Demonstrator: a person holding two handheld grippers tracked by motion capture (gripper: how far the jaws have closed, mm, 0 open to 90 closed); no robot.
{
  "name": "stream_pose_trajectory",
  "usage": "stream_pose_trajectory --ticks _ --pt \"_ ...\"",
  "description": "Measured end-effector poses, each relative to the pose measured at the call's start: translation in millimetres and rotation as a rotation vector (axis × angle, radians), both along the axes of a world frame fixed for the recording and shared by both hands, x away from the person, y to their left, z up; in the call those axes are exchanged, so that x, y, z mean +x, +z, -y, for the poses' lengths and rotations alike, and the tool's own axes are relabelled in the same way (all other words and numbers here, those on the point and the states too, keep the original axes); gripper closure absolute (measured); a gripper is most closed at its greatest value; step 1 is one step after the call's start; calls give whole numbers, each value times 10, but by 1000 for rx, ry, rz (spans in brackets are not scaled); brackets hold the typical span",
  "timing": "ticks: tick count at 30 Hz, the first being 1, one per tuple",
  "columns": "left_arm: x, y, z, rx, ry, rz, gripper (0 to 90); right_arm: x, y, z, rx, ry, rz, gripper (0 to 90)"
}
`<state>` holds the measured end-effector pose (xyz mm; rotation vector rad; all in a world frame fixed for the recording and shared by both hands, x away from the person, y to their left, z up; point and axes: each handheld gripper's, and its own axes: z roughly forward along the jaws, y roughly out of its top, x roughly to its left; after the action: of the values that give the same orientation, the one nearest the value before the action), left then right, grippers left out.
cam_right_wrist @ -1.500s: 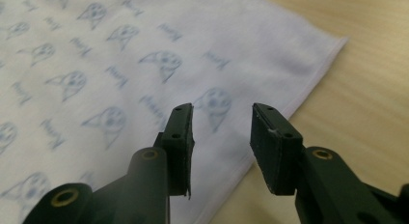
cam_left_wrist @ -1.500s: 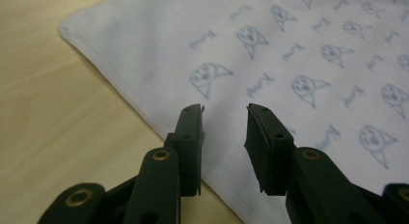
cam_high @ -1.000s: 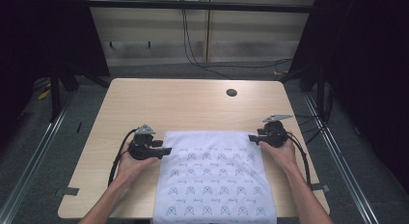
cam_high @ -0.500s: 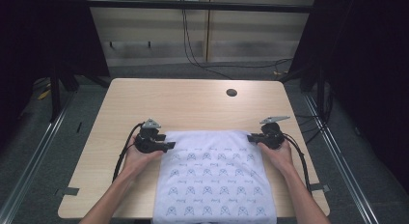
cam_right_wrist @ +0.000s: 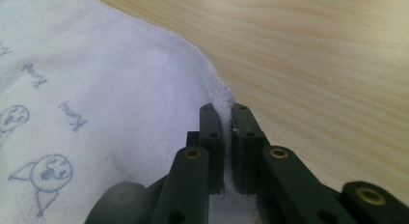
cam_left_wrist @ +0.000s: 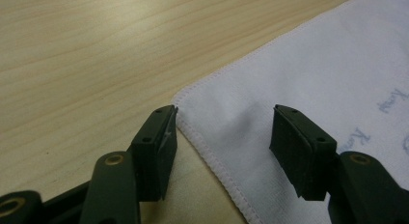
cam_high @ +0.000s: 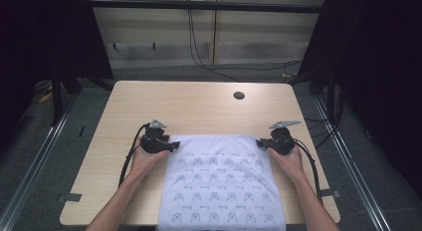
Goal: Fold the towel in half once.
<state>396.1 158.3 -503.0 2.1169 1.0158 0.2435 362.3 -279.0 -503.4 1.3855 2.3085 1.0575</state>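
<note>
A white printed towel lies flat on the wooden table, its near end hanging over the table's front edge and its far edge running between the two hands; the work in hand looks like taking hold of the two far corners, probably to fold or lift the cloth, and it is about half done. The right gripper has just been closing and in the right gripper view its jaws are pinched together on the far right corner of the towel, the stitched hem squeezed up between the pads; that side seems secured. The left gripper is at the far left corner but has not gripped yet: in the left gripper view its jaws stand wide apart, one pad on bare wood at the hem, the other pad over the cloth, with the corner lying flat between them; what is left, as I judge it, is closing on that corner, and then whatever fold or lift follows, of which nothing has begun
</note>
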Motion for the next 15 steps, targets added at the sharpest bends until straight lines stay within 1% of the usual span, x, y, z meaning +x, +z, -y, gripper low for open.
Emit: stream_pose_trajectory --ticks 1,2,3,4,5,6,7,8,9,10,11,12,13,14,15 --pt "-17 -2 12 8 -14 10 440 1 1 3 -2 1 0 851" --pt "-17 -2 12 8 -14 10 460 1 0 6 -3 -2 0 851" --pt "-35 -2 34 20 -25 21 460 1 0 6 -3 -2 0 851" --pt "-64 3 77 33 -75 33 581 7 -8 10 1 0 3 852" --pt "-80 4 104 41 -81 37 636 6 -7 8 -1 -2 6 858" --pt "-94 6 127 44 -95 38 666 4 -1 3 1 -1 2 862" --pt "-102 2 142 28 -116 26 767 3 3 0 5 7 8 863" --pt "-102 2 142 28 -116 26 838 -3 13 -4 14 8 9 864" --pt "-122 2 149 30 -120 35 858 -9 27 -3 23 10 11 866" --pt "-122 2 149 30 -120 35 865 -9 27 -3 23 10 11 866" --pt "-124 3 145 24 -117 26 865 -13 44 0 34 10 15 867" --pt "-117 4 130 2 -116 7 869 -21 78 14 62 15 29 867" --pt "-119 25 81 -32 -119 -4 869 -31 101 26 82 15 38 868" --pt "-131 45 44 -56 -119 -13 869 -41 131 32 96 12 50 869" --pt "-152 81 2 -67 -130 -16 869 -54 167 37 109 18 58 870"
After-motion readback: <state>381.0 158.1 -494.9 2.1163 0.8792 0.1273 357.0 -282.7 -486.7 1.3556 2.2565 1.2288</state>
